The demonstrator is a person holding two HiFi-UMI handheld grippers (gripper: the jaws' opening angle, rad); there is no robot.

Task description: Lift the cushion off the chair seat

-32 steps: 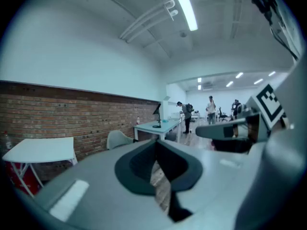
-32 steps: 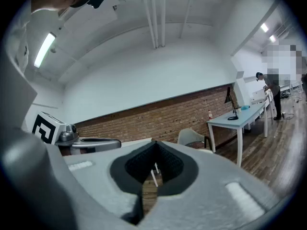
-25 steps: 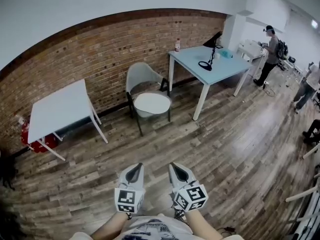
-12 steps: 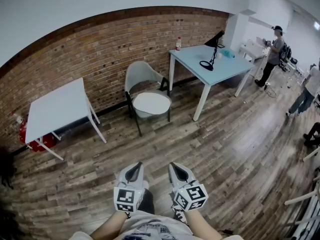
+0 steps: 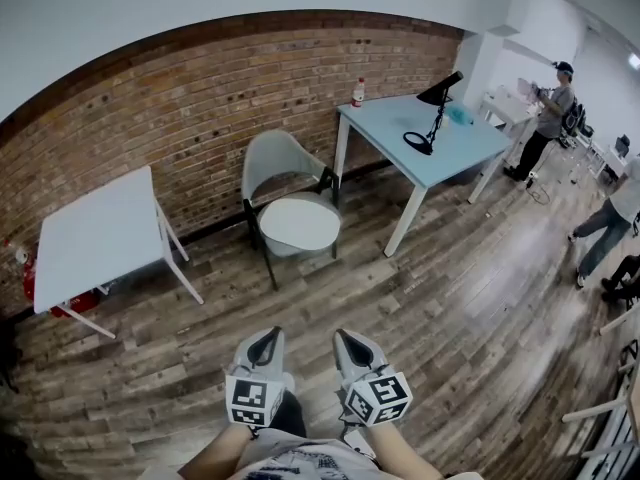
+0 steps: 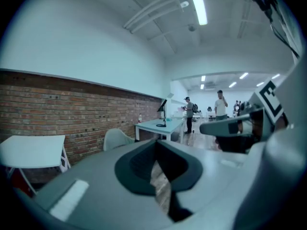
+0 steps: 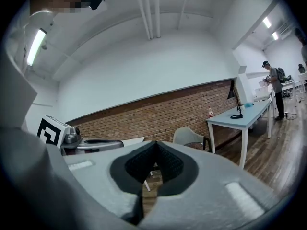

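Observation:
A grey shell chair (image 5: pixel 275 163) stands against the brick wall, with a round white cushion (image 5: pixel 299 224) lying flat on its seat. The chair's back (image 6: pixel 116 138) also shows in the left gripper view, and the chair (image 7: pixel 188 137) in the right gripper view. My left gripper (image 5: pixel 266 338) and right gripper (image 5: pixel 347 338) hang side by side at the bottom of the head view, well short of the chair. Both point toward it, jaws shut and empty.
A white folding table (image 5: pixel 95 236) stands left of the chair, a light blue table (image 5: pixel 425 138) with a black desk lamp (image 5: pixel 432 118) and a bottle (image 5: pixel 358 92) to its right. People stand at the far right (image 5: pixel 550 118). Wooden floor (image 5: pixel 400 298) lies between me and the chair.
The chair and tables have come nearer and shifted slightly left in the head view as I moved forward. Both grippers stay shut, side by side.

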